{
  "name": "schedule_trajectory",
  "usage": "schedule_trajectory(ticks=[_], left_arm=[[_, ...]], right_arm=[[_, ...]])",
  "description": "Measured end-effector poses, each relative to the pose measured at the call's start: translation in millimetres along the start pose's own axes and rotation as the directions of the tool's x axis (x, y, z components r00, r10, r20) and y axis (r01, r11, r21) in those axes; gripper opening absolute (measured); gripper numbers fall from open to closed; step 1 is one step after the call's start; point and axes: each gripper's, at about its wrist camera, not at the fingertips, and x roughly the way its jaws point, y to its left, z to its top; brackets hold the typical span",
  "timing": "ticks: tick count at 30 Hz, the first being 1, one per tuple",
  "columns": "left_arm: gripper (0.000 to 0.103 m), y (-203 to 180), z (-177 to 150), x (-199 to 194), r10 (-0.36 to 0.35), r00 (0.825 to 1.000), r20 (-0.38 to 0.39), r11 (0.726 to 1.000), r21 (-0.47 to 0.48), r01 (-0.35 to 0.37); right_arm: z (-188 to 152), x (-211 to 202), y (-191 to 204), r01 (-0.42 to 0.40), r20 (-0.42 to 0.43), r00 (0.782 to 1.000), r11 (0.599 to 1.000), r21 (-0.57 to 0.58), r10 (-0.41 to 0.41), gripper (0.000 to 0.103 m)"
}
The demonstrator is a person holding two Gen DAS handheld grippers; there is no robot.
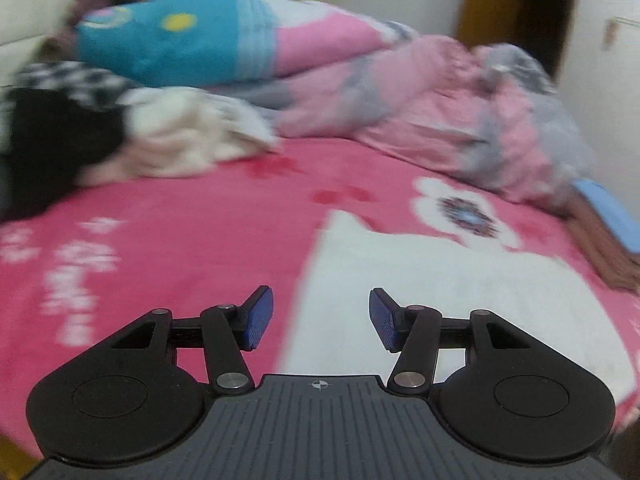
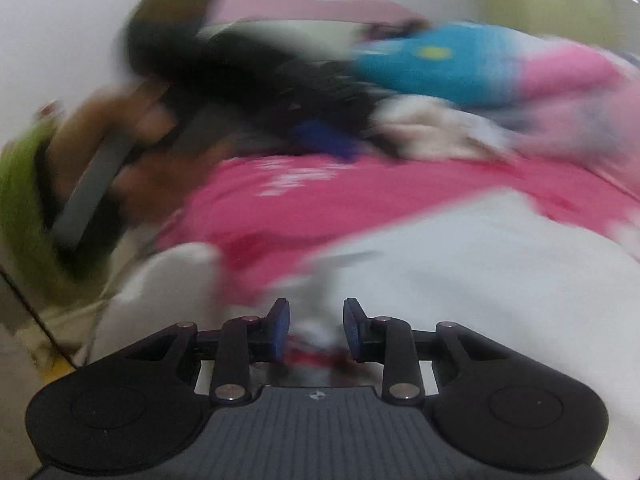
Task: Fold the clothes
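A white garment (image 1: 460, 300) lies flat on the pink bed sheet (image 1: 180, 240), just ahead and to the right of my left gripper (image 1: 321, 318). That gripper hovers open over the garment's left edge with nothing between its blue pads (image 1: 260, 318). In the blurred right wrist view the same white garment (image 2: 480, 280) fills the right side. My right gripper (image 2: 317, 330) is low over its near edge, jaws partly apart, with white fabric showing in the gap. A hand (image 2: 140, 144) with a green sleeve (image 2: 20, 200) holds the other gripper at upper left.
A heap of black, white and checked clothes (image 1: 100, 132) lies at the back left of the bed. A pink and grey duvet (image 1: 480, 120) and a blue and pink quilt (image 1: 192, 36) fill the back. The bed's right edge (image 1: 612, 216) meets a wall with a doorway (image 1: 548, 20).
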Motion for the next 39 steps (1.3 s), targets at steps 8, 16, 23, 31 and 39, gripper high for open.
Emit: schedule_trajectory(ticks=[8, 16, 23, 31, 39], left_arm=[[0.056, -28, -52, 46, 0.021, 0.997, -0.078, 0.994, 0.112, -0.012], [0.063, -15, -55, 49, -0.020, 0.999, -0.047, 0.999, 0.042, 0.022], [0.066, -18, -54, 52, -0.011, 0.999, -0.047, 0.999, 0.049, 0.014], [0.066, -20, -52, 52, 0.006, 0.998, -0.062, 0.999, 0.046, -0.003], [0.067, -23, -48, 54, 0.032, 0.996, -0.085, 0.999, 0.045, -0.029]], right_arm=[[10, -50, -130, 0.397, -0.009, 0.910, 0.866, 0.304, -0.414, 0.032], [-23, -73, -227, 0.532, -0.134, 0.819, 0.652, 0.540, -0.557, 0.025], [-35, -96, -246, 0.572, -0.173, 0.805, 0.668, 0.476, -0.567, 0.025], [-47, -132, -281, 0.612, -0.183, 0.755, 0.575, 0.543, -0.630, 0.027], [-54, -124, -290, 0.595, -0.186, 0.779, 0.613, 0.519, -0.598, 0.024]])
